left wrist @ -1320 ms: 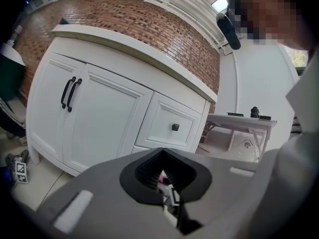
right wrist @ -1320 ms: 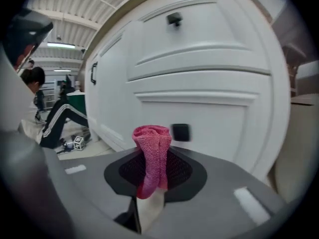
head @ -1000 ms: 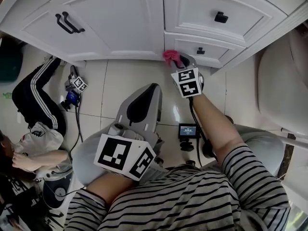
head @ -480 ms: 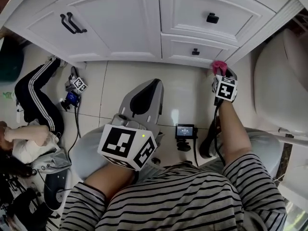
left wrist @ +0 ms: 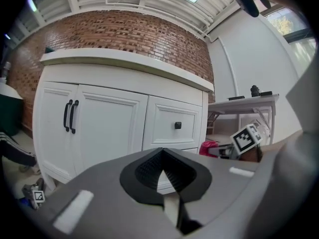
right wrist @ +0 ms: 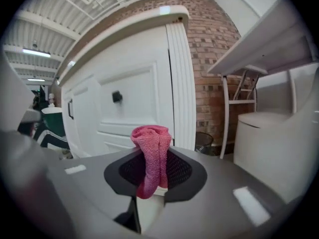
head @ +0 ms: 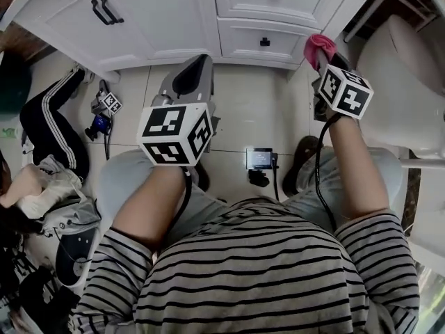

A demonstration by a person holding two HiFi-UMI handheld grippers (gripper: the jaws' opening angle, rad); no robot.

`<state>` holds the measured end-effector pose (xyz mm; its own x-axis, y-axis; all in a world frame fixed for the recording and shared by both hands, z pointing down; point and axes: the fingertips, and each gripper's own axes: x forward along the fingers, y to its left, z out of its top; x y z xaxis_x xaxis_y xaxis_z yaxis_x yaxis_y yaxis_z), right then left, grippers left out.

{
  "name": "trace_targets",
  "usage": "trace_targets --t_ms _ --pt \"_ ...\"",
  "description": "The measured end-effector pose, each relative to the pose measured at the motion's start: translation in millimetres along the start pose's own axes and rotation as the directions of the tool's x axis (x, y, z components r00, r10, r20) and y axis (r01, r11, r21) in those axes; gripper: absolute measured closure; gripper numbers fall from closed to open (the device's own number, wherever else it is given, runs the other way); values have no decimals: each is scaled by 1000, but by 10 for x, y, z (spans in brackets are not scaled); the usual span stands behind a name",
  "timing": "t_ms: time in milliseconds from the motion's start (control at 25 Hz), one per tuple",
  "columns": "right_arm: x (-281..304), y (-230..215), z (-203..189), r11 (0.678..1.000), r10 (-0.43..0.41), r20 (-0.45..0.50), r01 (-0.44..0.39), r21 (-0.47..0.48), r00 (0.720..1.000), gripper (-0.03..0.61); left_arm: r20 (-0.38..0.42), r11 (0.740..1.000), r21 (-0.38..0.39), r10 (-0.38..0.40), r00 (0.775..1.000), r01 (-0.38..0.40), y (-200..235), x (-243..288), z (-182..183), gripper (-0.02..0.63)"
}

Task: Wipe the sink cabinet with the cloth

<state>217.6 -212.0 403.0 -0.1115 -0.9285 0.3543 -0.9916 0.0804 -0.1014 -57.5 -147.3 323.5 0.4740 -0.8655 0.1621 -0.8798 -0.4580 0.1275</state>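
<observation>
Right claw [right wrist: 152,177]: pressed onto the pink cloth [right wrist: 151,152], which stands up from between the jaws as a folded, bunched strip.
Cloth position: raised before the right corner of the sink cabinet [head: 163,21], just beside its fluted corner post; whether it touches the wood cannot be told.
Left claw [left wrist: 162,169]: jaws pressed together with nothing between them, held low and pointed at the cabinet front, well apart from it.
Sink cabinet: white, with a paneled door bearing two black bar handles [head: 106,10] on the left and drawers with black knobs on the right; a brick wall [left wrist: 124,31] rises behind its top.
Floor [head: 254,113]: pale tiles, with a small device with a lit screen [head: 261,158] lying between the person's knees.
Right side: a large white fixture [head: 410,82] stands near the cabinet corner.
Left side: another person [head: 49,141] in black trousers with white stripes sits on the floor.
</observation>
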Motion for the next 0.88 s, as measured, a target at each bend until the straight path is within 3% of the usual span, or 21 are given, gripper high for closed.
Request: trace_targets --t_ms 120,240,440,880 --pt "-518 261 236 993 113 101 -117 33 988 489 14 999 26 23 1000 -23 -12 -96 3 614" --pt "-915 407 215 984 162 167 -171 40 972 490 40 996 79 50 998 -53 -9 -225 27 614" --pt "-1046 359 -2 990 133 178 -139 21 975 491 50 991 121 52 997 -58 -73 -320 -50 614" --pt "-1062 477 32 989 146 191 -140 -46 971 491 37 994 97 44 998 -47 -45 -356 -79 614"
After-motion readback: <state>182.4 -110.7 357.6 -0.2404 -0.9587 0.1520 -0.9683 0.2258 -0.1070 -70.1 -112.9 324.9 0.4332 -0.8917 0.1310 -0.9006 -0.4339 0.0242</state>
